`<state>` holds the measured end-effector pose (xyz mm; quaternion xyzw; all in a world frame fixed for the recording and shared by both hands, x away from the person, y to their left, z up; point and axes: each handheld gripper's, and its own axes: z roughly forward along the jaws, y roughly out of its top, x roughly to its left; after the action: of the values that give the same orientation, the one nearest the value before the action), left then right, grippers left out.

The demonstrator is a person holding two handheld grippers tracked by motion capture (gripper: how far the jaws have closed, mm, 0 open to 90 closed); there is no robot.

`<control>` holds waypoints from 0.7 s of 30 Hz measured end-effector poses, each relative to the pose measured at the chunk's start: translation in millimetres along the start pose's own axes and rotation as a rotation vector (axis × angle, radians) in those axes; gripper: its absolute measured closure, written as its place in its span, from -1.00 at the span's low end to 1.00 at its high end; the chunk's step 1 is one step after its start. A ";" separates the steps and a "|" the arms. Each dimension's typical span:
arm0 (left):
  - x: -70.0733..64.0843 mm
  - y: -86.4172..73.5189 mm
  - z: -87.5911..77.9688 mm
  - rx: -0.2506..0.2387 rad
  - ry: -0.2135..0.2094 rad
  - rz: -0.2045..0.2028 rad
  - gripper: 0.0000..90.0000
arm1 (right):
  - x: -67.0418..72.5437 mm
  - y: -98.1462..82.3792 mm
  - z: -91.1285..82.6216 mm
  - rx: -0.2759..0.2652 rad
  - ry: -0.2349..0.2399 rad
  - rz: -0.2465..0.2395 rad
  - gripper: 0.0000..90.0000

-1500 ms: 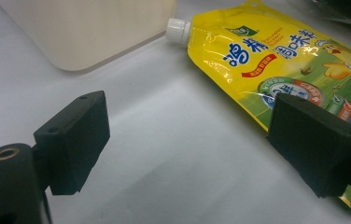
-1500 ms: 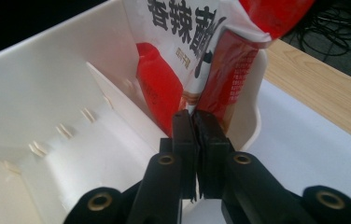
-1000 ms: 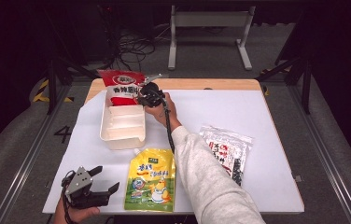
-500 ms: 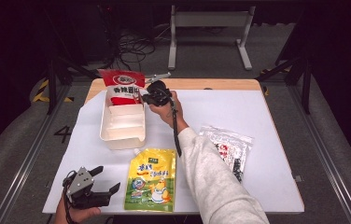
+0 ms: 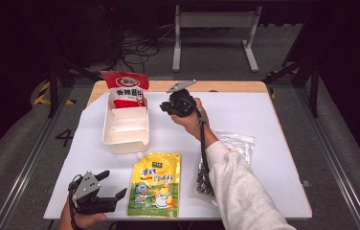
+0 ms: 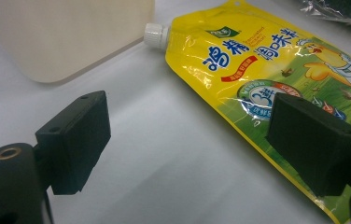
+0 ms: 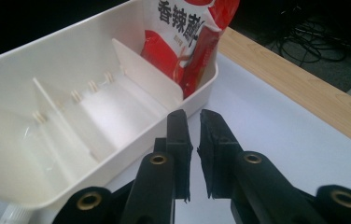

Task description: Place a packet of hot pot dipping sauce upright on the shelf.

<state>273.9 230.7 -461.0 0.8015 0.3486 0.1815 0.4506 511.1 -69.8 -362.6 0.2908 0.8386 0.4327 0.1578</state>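
A red snack bag [image 5: 123,88] [image 7: 187,32] stands upright in the far compartment of the white divided tray [image 5: 106,129] [image 7: 71,42]. My right gripper [image 5: 166,108] [image 7: 194,116] hovers just right of the tray, pointing at it. Its jaws have just been opening and stand a narrow slit apart, with nothing between them. My left gripper [image 5: 113,184] [image 6: 187,126] rests open at the front left of the table. One of its jaws lies over the edge of the yellow spouted pouch [image 5: 155,184] [image 6: 257,60], which lies flat.
A clear bag of dark food [image 5: 230,143] [image 6: 341,9] lies right of the pouch, partly under the right sleeve. The tray's two nearer compartments hold nothing. The white mat [image 5: 264,120] covers the table, with a wooden strip [image 5: 226,86] along the far edge.
My right gripper has drawn back to the right and slightly up from the red bag, which stays standing in the tray. The left gripper has kept still.
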 end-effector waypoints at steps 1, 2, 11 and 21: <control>-0.2 0.3 0.7 0.002 -0.002 0.001 -0.68 | 0.6 -3.0 -5.4 -0.002 0.003 -0.001 0.80; -0.8 0.7 1.4 0.005 -0.006 -0.001 -0.68 | 0.5 -6.1 -10.6 -0.007 0.016 0.005 0.79; -2.6 3.7 8.1 0.023 -0.026 0.006 -0.68 | 6.0 -30.6 -54.4 -0.003 0.025 -0.042 0.75; -6.2 6.8 15.1 0.044 -0.062 0.010 -0.68 | 10.3 -51.6 -94.1 -0.016 0.014 -0.075 0.61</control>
<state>281.4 214.9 -463.1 0.8182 0.3343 0.1512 0.4426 436.3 -146.6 -350.7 0.2546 0.8466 0.4352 0.1703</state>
